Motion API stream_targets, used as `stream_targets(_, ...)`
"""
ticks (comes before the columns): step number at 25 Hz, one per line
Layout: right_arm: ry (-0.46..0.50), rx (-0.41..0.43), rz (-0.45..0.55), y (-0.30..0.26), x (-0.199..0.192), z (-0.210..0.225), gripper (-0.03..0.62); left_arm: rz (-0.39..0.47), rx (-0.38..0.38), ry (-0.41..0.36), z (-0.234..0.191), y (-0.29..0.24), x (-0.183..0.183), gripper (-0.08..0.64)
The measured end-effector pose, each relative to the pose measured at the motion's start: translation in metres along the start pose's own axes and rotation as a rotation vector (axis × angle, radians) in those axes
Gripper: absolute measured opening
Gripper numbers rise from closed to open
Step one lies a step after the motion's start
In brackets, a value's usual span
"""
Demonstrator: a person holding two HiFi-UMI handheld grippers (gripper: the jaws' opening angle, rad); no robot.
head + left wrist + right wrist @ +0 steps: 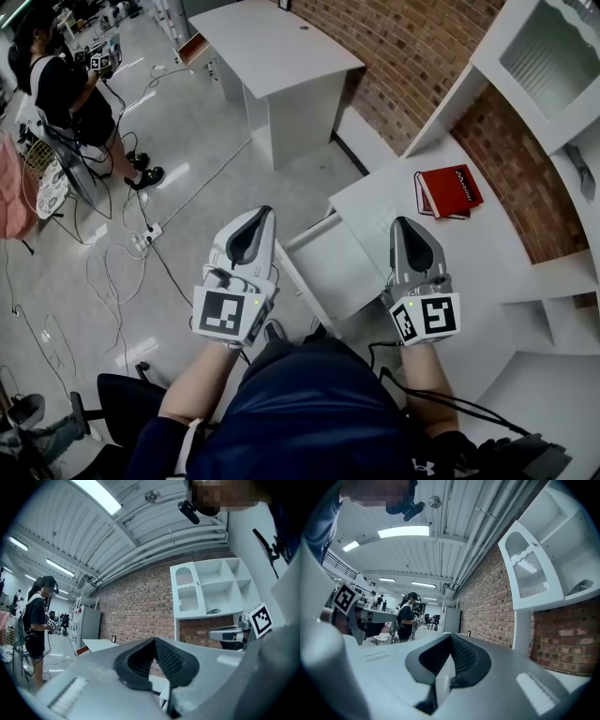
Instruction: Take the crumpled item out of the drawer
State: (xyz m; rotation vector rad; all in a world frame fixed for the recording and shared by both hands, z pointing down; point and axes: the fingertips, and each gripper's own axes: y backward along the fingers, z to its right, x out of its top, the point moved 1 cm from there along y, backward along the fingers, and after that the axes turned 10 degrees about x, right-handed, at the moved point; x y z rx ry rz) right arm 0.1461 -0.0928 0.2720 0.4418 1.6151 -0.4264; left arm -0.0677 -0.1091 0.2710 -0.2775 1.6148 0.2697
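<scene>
At the near edge of the white tabletop (394, 202), a drawer (337, 267) was seen pulled out, its inside showing only pale white. The crumpled item could not be made out in any view. The left gripper (255, 225) was held level over the floor (197, 141), just left of the drawer's front edge, its jaws pressed together on nothing. The right gripper (408, 232) was held level over the tabletop's corner, just right of the drawer, its jaws likewise pressed together and empty. A red book (450, 190) was laid farther back on the tabletop, near the brick wall (412, 47) and well apart from both grippers. Open floor was left on the left side, crossed by loose cables (122, 272), with a second white table (272, 47) and a standing person (66, 89) beyond.
</scene>
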Motion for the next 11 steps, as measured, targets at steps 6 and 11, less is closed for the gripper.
stream_targets(6,-0.008,-0.014,-0.008,-0.001,-0.003,0.001,0.002,-0.012,-0.009,-0.003,-0.002,-0.003,-0.003,0.002)
stream_targets(11,-0.012,-0.018,-0.009,-0.002,-0.005,0.006,0.002,-0.019,-0.016,-0.004,0.000,-0.010,-0.006,0.002)
